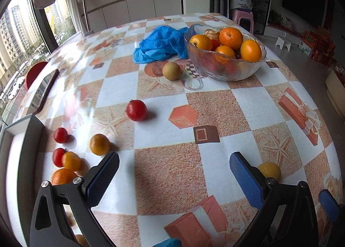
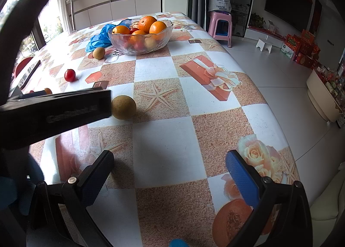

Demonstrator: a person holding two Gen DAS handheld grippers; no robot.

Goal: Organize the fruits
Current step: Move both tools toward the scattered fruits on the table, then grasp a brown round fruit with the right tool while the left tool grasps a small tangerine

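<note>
A glass bowl (image 1: 224, 70) holding several oranges and red fruits stands at the far side of the table; it also shows in the right wrist view (image 2: 140, 46). Loose on the table are a brownish pear (image 1: 171, 71), a red tomato (image 1: 136, 110), a small orange (image 1: 99, 144), more tomatoes and oranges at the left (image 1: 64, 158), and a yellow-brown fruit (image 1: 269, 170) beside the right finger. My left gripper (image 1: 174, 173) is open and empty above the table. My right gripper (image 2: 170, 171) is open and empty; a brown round fruit (image 2: 123, 107) lies ahead of it.
A crumpled blue plastic bag (image 1: 161, 44) lies left of the bowl. A tablet or dark-framed tray (image 1: 43, 92) lies at the table's left edge. The left gripper's black body (image 2: 54, 113) crosses the right wrist view. The table's right edge (image 2: 269, 104) drops to the floor.
</note>
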